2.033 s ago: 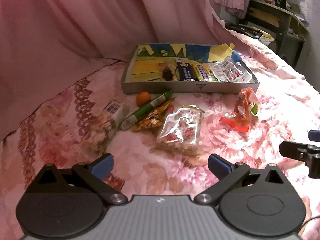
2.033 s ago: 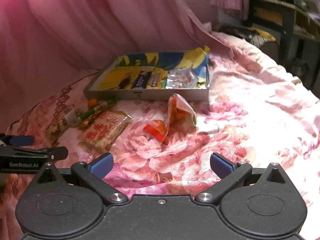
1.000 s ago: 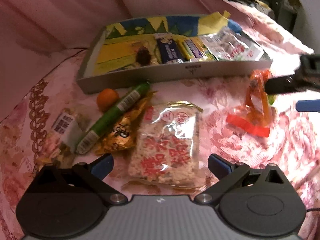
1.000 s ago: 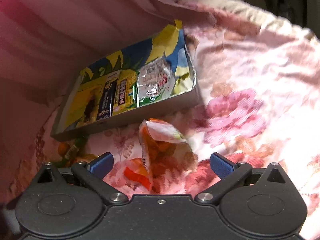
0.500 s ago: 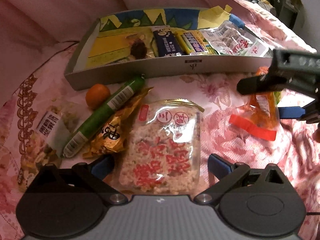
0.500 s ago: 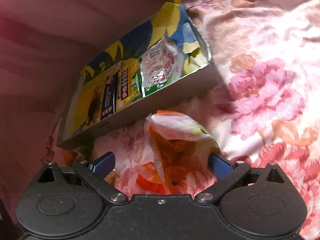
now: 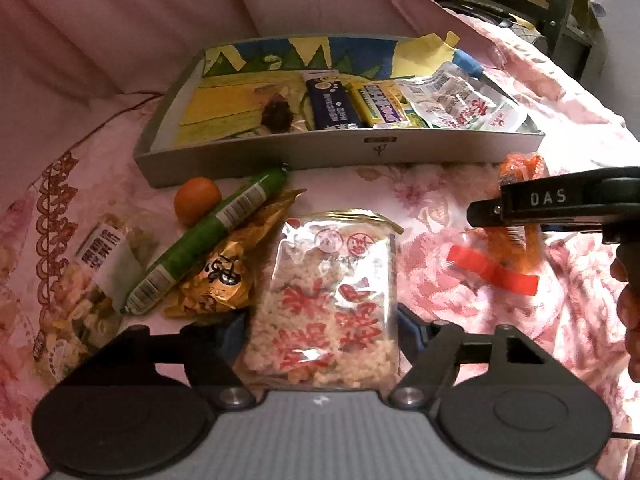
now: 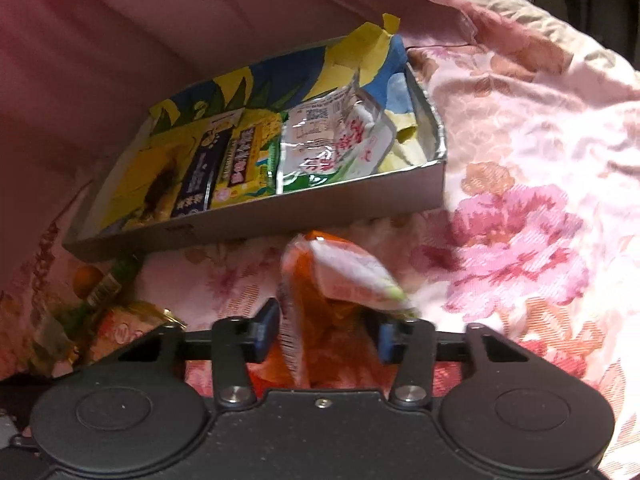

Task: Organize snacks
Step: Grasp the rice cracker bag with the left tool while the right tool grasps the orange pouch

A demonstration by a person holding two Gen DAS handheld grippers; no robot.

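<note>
A clear pack of rice crackers [image 7: 332, 280] with red print lies on the floral bedspread, right in front of my left gripper [image 7: 322, 332]. Its jaws are closing, and the blue pads touch the pack's two long edges. An orange snack pack [image 8: 320, 280] stands between the pads of my right gripper [image 8: 326, 332], whose jaws are closing and press its sides. In the left wrist view that orange pack [image 7: 516, 248] sits under a black finger [image 7: 552, 200] of the right gripper. Behind both lies the grey tray [image 7: 340, 152] with several snacks in it, also seen from the right wrist [image 8: 320, 216].
Left of the rice crackers lie a gold packet [image 7: 232, 264], a green sausage stick [image 7: 212, 236], a small orange fruit [image 7: 198, 200] and a bag of mixed snacks [image 7: 92, 280]. A pink curtain [image 7: 120, 40] hangs behind the tray. A hand [image 7: 628, 308] shows at the right edge.
Both grippers' jaws have narrowed from wide open onto their packs. The right gripper has sunk and rolled over the orange pack. The left gripper kept its place.
</note>
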